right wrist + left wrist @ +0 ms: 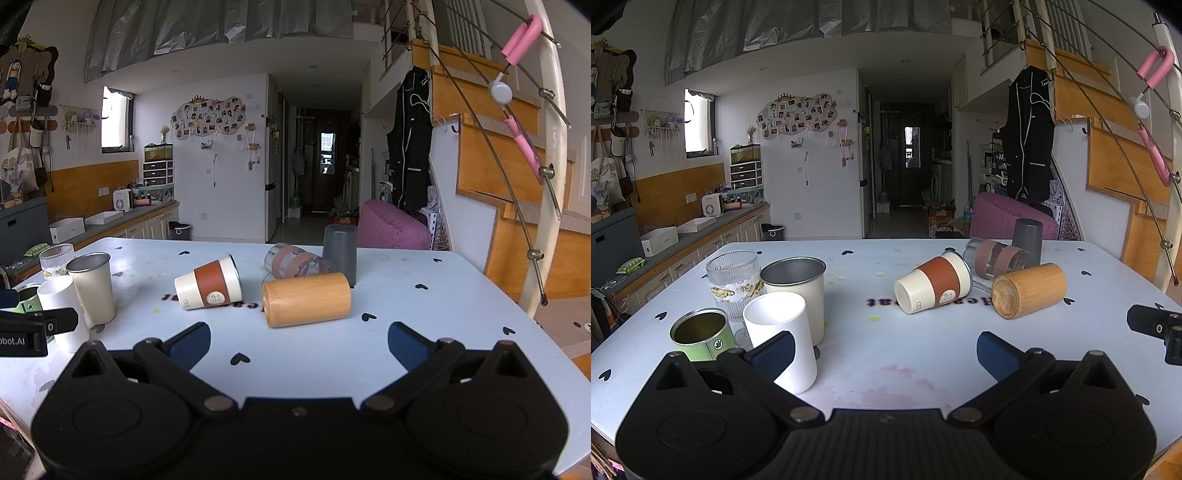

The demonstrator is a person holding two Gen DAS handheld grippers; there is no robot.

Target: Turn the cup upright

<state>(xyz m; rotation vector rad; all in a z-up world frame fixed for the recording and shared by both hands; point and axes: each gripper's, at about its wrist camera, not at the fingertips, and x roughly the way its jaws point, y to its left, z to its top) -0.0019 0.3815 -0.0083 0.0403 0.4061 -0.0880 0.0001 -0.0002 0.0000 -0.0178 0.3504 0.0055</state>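
A white cup with a brown sleeve (932,284) (208,282) lies on its side in the table's middle. A bamboo cup (1028,290) (306,299) lies on its side to its right. A glass with brown bands (997,258) (295,261) lies behind them. A dark grey cup (1028,236) (340,253) stands mouth down at the back. My left gripper (885,352) is open and empty, near the upright cups. My right gripper (299,345) is open and empty, in front of the bamboo cup.
Upright on the left stand a white cup (779,336) (62,314), a steel cup (798,291) (92,291), a ribbed glass (733,280) (57,258) and a green tin (701,334). The table (886,369) has a rounded right edge. A purple chair (391,225) stands behind.
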